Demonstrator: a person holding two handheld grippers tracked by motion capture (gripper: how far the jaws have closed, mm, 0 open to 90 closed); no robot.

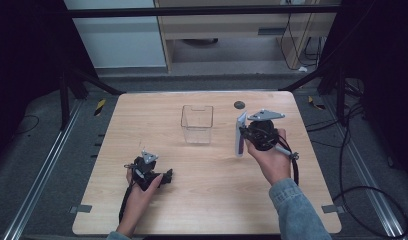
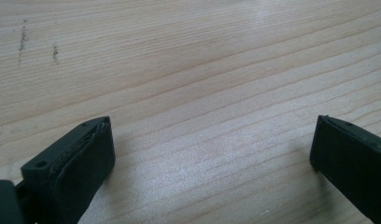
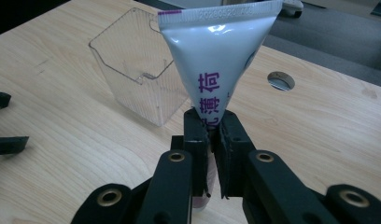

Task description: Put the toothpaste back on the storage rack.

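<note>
The right gripper (image 3: 208, 135) has its 2 jaws pinched on a white tube (image 3: 215, 60), gripping it low on the body near the narrow end, so the wide crimped end stands up above the fingertips. In the high view the tube (image 1: 240, 134) stands roughly upright, with its lower end near the table (image 1: 212, 200); whether that end touches the wood is hard to tell from this angle. So the pickup looks done.

What seems left is the placing. A clear bin (image 3: 137, 65) stands beyond the fingers and to their left in the right gripper view, open side up and, as far as its clear walls show, with nothing inside. In the high view the bin (image 1: 197, 124) is near the tube but apart from it. The tube would need to travel across and go down past the rim, then the jaws would have to part.

The left gripper (image 2: 212, 154) has its 2 jaws spread wide with bare wood between them, holding nothing. It sits low by the table (image 1: 151, 172), well apart from the bin.
</note>
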